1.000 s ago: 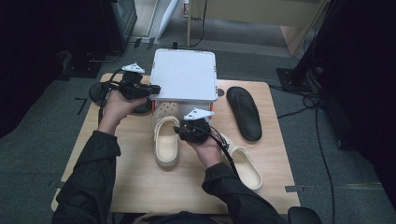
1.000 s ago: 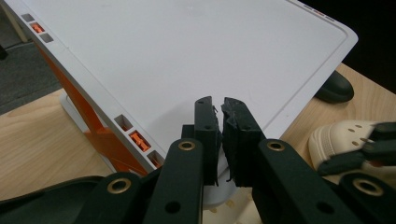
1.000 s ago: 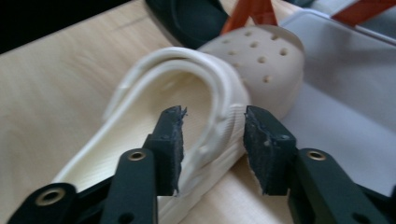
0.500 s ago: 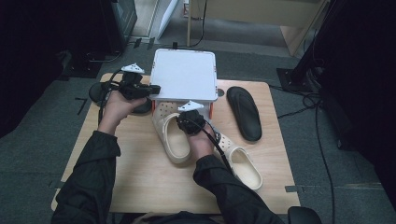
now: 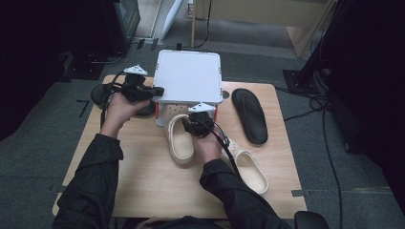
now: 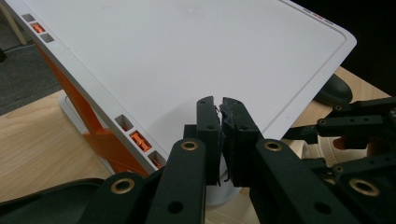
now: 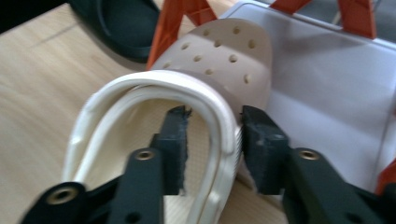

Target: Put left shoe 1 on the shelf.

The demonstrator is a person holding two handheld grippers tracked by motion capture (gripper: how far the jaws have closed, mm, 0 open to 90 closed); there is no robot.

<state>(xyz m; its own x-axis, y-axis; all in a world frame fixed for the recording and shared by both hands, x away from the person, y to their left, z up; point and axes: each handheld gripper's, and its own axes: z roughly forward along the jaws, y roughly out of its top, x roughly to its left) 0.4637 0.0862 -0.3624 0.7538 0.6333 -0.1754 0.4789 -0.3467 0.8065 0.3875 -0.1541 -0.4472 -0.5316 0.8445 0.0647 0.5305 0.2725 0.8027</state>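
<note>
Right gripper view: our right gripper [image 7: 212, 149] straddles the cream clog [image 7: 187, 112] side wall, its jaws just reopened and not clamping, toe under the white rack [image 5: 189, 76]. Left gripper [image 6: 220, 135] is closed, empty.

Beside the white rack [image 5: 189, 76] of smooth matt plastic with glossy orange legs, the cream clog [image 7: 154, 112] looks like soft matt foam; under the rack, the table [image 5: 143, 176] is pale grained wood, smooth
</note>
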